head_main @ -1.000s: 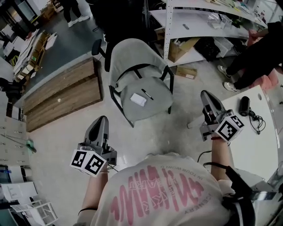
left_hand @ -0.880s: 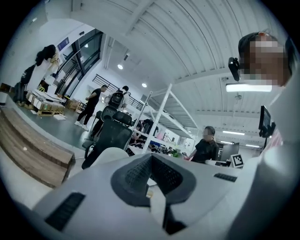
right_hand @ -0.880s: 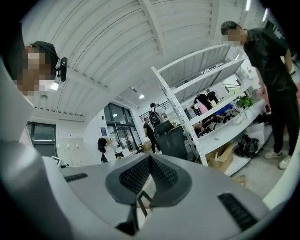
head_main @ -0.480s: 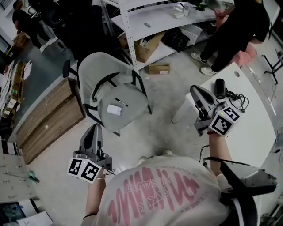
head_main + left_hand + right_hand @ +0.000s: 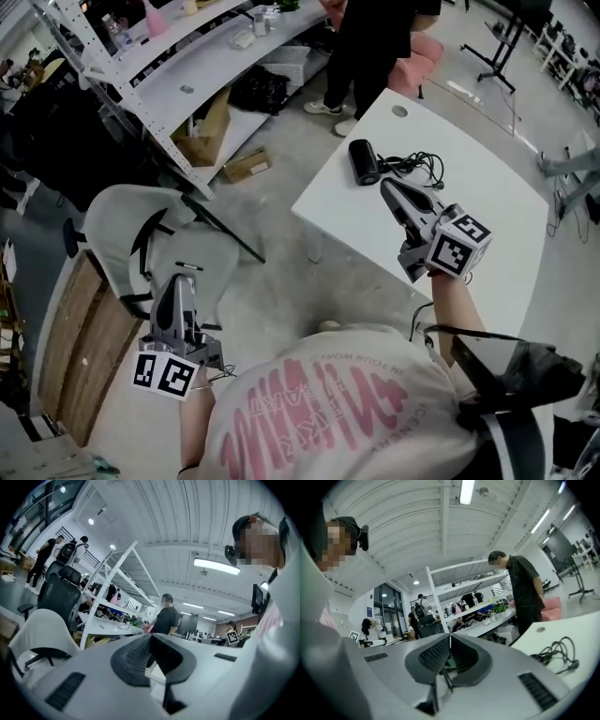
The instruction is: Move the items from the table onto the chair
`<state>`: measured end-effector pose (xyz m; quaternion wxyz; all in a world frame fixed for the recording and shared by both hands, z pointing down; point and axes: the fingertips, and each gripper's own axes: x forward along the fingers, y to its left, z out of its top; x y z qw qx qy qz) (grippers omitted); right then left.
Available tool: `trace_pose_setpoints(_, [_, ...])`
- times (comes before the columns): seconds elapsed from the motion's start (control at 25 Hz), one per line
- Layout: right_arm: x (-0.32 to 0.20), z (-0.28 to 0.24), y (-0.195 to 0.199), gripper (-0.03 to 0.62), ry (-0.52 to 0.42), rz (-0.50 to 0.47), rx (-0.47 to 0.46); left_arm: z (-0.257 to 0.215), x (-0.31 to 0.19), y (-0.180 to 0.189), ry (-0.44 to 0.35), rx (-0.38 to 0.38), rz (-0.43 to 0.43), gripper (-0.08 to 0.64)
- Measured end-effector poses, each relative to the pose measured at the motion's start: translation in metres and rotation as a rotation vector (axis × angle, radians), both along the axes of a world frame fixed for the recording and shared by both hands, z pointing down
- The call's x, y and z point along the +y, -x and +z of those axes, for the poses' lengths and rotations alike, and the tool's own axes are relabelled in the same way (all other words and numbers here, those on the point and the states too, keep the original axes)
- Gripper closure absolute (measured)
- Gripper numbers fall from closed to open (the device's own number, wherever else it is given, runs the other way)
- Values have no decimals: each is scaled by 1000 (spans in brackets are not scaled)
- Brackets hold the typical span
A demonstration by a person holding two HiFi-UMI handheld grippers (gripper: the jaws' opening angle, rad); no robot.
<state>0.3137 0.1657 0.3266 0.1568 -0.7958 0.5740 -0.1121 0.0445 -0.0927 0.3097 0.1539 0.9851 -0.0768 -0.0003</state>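
Now | left tongs [image 5: 176, 281] pressed together, empty | right tongs [image 5: 387, 186] pressed together, empty

Open-plan workshop-lab. White steel shelving [image 5: 178, 89] with cartons [image 5: 211, 120] ahead of left gripper [image 5: 178, 281]; white table [image 5: 487, 178] beneath right gripper [image 5: 386, 186]; bare concrete floor [image 5: 281, 272]; strip lights [image 5: 215, 566] overhead.

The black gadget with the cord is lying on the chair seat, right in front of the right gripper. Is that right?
Not quite. The black gadget with the cord is lying on the white table, not on the chair seat. It is right in front of the right gripper, as you said. The head view shows this.
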Motion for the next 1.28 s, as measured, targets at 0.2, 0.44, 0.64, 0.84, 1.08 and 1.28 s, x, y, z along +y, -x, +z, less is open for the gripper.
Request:
trace_pose_setpoints(0.2, [54, 28, -32, 575, 52, 96, -17, 17, 32, -49, 14, -11, 82, 551])
trace_pose_setpoints(0.44, [78, 65, -73, 499, 214, 129, 2, 25, 46, -78, 6, -53, 124, 551])
trace_pose_setpoints(0.64, [63, 96, -110, 397, 510, 51, 145, 24, 39, -83, -3, -80, 94, 551])
trace_pose_setpoints(0.84, [38, 154, -138, 305, 984, -194, 393, 19, 27, -66, -18, -114, 28, 551])
trace_pose_setpoints(1.08, [19, 211, -163, 301, 1274, -509, 425, 11, 11, -32, -28, -168, -99, 551])
trace_pose_setpoints(1.28, [15, 252, -168, 301, 1338, -593, 376, 7, 5, -4, -70, -170, -170, 551])
